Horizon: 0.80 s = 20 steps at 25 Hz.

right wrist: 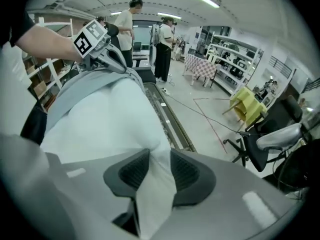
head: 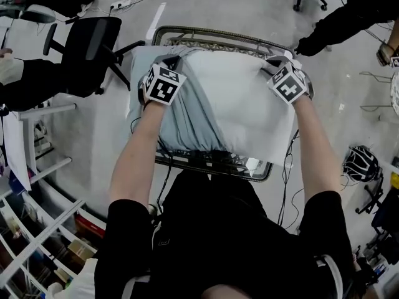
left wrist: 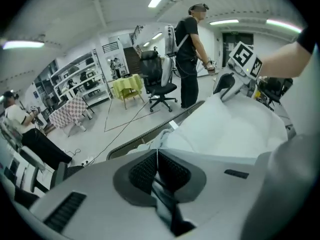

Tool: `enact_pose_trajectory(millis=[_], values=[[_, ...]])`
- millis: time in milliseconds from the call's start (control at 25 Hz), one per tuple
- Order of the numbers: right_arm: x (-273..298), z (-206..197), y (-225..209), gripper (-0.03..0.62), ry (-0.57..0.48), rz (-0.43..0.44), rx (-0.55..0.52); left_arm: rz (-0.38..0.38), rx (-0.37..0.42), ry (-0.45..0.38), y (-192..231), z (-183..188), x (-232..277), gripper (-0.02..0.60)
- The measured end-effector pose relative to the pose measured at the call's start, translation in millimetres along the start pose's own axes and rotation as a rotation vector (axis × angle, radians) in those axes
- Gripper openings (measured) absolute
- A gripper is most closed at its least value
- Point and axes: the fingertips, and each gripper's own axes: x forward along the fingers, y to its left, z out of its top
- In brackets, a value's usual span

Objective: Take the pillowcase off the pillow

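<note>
Forearms are stretched over pillow on rack | left fingers are closed on grey pillowcase; right fingers are clamped on bared pillow corner | step: case judged half stripped | next: case to be drawn leftward, pillow held back

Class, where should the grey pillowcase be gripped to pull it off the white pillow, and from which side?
Grip the pillowcase at its slack left end, coming from the left. The bare pillow protrudes on the right, so its mouth likely faces right and it should slide off leftward.
</note>
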Motion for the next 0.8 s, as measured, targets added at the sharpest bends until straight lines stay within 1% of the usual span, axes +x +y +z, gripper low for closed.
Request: enact_pose_trajectory(millis=[40,120,200,240,320,400,440,560,640,720,800], values=[[-4.5,1.2,-1.0,0.146,-0.026,-0.038,0.010,-0.001,-0.021,-0.017,-3.0,-1.4,-5.0,0.014],[-19.6,2.2,-0.8,0.138,-0.080,-0.120,0.026,-0.003,-0.041,-0.051,-12.6,-4.3,-16.3,0.014],[-36.5,1.2,12.1,0.138,-0.125,-0.161,0.041,-0.016,-0.042,-0.088,-26.3,-6.9,-28.7,0.014],[-43.5,2.1,25.8,0.138,-0.145,-0.156,0.052,-0.030,-0.045,-0.113,-34.0,-7.3,-35.5,0.014],[-52.8,8.4,65.5,0.138,-0.181,-0.104,0.068,-0.068,-0.060,-0.176,-50.9,-5.0,-50.8,0.011],[-58.3,15.4,109.0,0.143,-0.196,-0.047,0.062,-0.107,-0.080,-0.234,-70.1,-3.3,-65.9,0.006],[-60.8,16.4,126.9,0.151,-0.197,-0.033,0.060,-0.126,-0.088,-0.250,-80.1,-5.0,-72.5,0.006],[-68.7,2.9,162.5,0.155,-0.188,-0.031,0.101,-0.185,-0.110,-0.255,-109.4,-21.0,-87.8,0.005],[-75.1,-13.4,179.8,0.177,-0.170,-0.039,0.135,-0.232,-0.115,-0.252,-129.5,-36.5,-97.9,0.005],[-81.2,-30.2,196.4,0.190,-0.145,-0.045,0.159,-0.270,-0.084,-0.261,-151.8,-50.5,-110.6,0.005],[-85.3,-45.0,215.2,0.196,-0.126,-0.038,0.196,-0.282,-0.038,-0.274,-174.2,-62.9,-123.3,0.005]])
